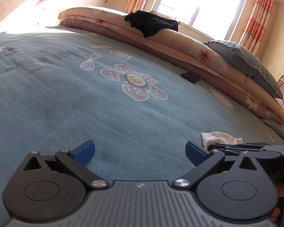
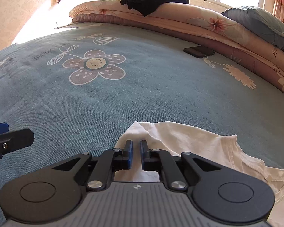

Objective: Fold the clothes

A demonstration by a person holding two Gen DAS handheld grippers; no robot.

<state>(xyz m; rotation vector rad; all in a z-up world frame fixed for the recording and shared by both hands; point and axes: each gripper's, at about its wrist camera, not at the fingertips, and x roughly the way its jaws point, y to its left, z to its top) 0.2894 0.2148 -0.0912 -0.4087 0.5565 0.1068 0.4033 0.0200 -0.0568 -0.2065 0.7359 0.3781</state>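
pinching a fold of the white t-shirt (image 2: 189, 138) in the right gripper (image 2: 136, 152), jaws nearly shut on the cloth, garment bunched at the near right of the blue flowered bedspread (image 2: 142, 94). left gripper (image 1: 140, 152) hovering wide and empty just beside. likely to slip from so thin a bite, or drag crumpled rather than flat, with only one corner held.

white shirt (image 2: 198, 141) cut off at right edge, partly hidden under hand-held gripper (image 2: 136, 151)
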